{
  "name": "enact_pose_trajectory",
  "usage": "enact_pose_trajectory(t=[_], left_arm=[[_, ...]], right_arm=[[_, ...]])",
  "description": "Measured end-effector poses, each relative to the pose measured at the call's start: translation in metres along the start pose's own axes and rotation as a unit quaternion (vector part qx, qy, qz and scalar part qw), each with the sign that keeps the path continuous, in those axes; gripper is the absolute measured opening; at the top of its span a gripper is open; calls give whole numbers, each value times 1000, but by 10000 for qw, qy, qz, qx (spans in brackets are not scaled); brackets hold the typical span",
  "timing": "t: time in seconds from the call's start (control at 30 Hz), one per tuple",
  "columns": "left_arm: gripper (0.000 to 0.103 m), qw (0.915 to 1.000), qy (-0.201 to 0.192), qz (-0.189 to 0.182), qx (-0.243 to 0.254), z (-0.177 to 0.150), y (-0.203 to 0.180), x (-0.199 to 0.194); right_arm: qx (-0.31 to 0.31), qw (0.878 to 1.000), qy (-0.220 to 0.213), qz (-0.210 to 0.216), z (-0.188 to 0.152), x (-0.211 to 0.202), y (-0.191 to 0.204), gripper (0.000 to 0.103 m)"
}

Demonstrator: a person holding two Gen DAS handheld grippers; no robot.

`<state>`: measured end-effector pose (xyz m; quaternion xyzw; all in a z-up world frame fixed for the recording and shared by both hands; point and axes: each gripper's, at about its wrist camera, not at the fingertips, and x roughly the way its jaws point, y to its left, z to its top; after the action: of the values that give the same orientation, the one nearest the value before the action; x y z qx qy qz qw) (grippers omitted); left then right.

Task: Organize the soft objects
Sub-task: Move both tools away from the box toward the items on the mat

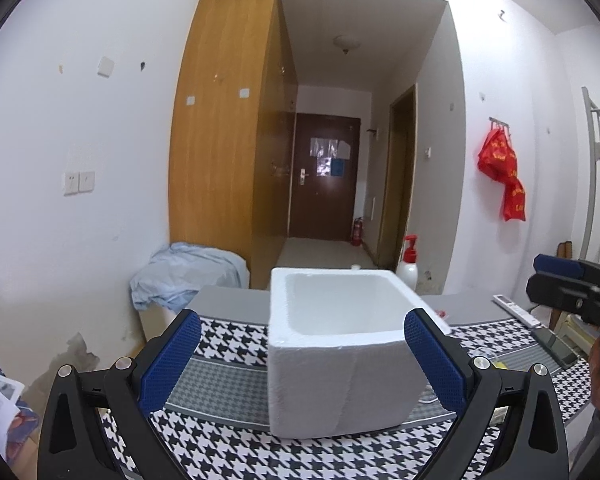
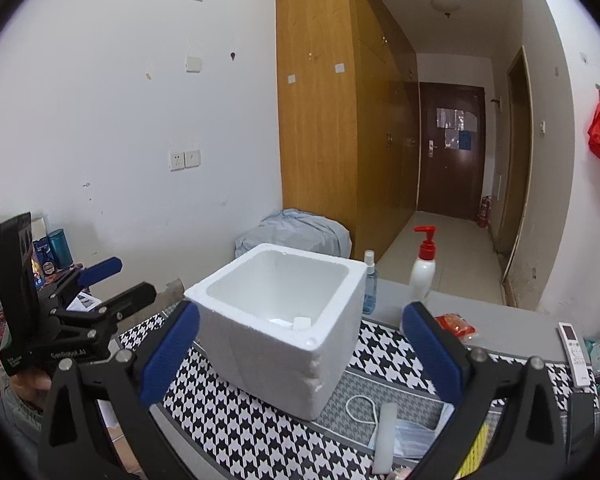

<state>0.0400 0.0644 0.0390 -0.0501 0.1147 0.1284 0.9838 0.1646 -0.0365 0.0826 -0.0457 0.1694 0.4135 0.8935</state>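
Note:
A white foam box (image 1: 340, 360) stands open-topped on the houndstooth table cloth (image 1: 228, 436). My left gripper (image 1: 302, 320) is open just short of the box, nothing between its blue pads. In the right wrist view the same box (image 2: 276, 344) has small white pieces (image 2: 296, 322) on its bottom. My right gripper (image 2: 300, 314) is open too, close to the box's near corner. Below it lie a packaged face mask (image 2: 412, 436), a white foam strip (image 2: 384, 436) and a looped white cord (image 2: 360, 404). Each gripper shows in the other's view: right gripper (image 1: 552, 278), left gripper (image 2: 135, 277).
Behind the box stand a red-pump bottle (image 2: 422, 268) and a small spray bottle (image 2: 370, 284). A red packet (image 2: 456, 324), a remote (image 2: 574, 352) and a phone (image 1: 556, 346) lie at the right. A light-blue cloth bundle (image 1: 188, 276) sits past the table's far left edge.

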Motion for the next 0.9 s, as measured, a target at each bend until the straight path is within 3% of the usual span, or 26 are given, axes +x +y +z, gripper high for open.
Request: enact_pose_trajectory(t=[0.43,0.67,0.9], left_arm=[[102,9992,-135,-352,135,-10,-17,-11],[102,9991,-4,-385,169,-20,-24,-5],[102,9991,-118,-317,249,-30,-31,-6]], right_arm=[[70,9994,-197,-289,-24,-23,-6,103],[67,9990,-188,-396,-41,-29,-9,103],[107,9982,-211,-560,-60,-34,-12,103]])
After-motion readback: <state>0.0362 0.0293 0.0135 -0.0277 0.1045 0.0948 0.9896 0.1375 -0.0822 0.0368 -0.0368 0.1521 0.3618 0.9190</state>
